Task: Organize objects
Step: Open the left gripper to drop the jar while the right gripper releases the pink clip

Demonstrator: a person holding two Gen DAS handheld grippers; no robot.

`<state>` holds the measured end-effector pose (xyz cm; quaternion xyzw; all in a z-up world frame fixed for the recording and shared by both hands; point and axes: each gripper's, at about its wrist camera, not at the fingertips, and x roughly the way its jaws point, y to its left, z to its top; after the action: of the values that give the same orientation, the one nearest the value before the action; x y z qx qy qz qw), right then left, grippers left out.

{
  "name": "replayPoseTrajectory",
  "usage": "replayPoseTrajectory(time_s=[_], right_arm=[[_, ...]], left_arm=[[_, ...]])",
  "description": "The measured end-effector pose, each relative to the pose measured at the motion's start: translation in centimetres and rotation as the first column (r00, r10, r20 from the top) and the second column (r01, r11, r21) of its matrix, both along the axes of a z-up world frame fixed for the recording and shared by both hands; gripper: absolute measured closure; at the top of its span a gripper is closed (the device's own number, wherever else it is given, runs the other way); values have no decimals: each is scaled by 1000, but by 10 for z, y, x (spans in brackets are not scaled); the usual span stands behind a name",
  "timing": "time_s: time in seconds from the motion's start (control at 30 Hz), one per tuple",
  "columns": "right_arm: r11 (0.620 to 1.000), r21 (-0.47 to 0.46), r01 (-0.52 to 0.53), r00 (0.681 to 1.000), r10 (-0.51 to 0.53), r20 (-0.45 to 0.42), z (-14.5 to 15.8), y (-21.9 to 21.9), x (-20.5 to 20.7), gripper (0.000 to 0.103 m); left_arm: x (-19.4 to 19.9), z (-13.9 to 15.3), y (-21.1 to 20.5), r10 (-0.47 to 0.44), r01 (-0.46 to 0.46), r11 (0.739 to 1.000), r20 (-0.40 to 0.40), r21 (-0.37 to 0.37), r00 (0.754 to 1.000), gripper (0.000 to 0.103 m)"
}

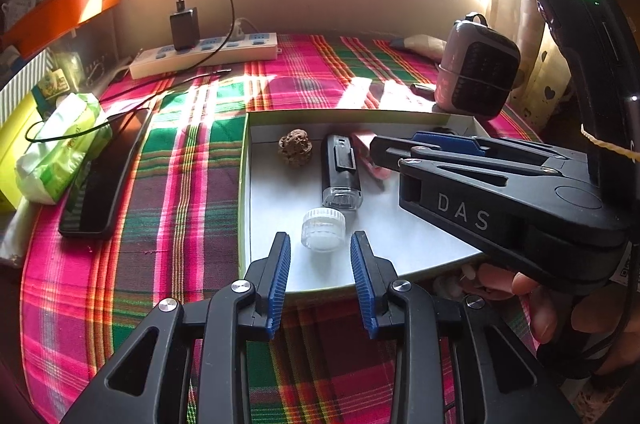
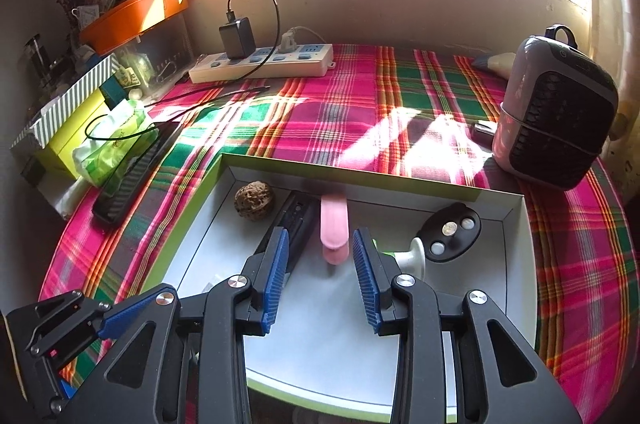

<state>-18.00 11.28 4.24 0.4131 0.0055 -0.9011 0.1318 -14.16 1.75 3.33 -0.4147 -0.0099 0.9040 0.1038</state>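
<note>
A shallow white box lies on the plaid cloth. In it are a walnut, a black device, a pink object, a small clear jar with a white lid, a black oval remote and a white knob. My left gripper is open just in front of the jar, empty. My right gripper is open over the box, its fingers either side of the pink object's near end.
A black phone and a green tissue pack lie left of the box. A power strip with charger is at the back. A small heater stands at the right.
</note>
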Motion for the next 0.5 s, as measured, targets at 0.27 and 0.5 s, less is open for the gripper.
replayPoseTrajectory(time_s=[0.27,0.5], right_arm=[[1000,-6,14,1000,-14,-21,8,8,23,68],[1000,-2,24,998,-25,-58,15,18,48,67]], left_arm=[[16,7,0,3,-3,1000,-26,5,1000,74],[32,12,-1,-4,5,1000,-49,14,999,74]])
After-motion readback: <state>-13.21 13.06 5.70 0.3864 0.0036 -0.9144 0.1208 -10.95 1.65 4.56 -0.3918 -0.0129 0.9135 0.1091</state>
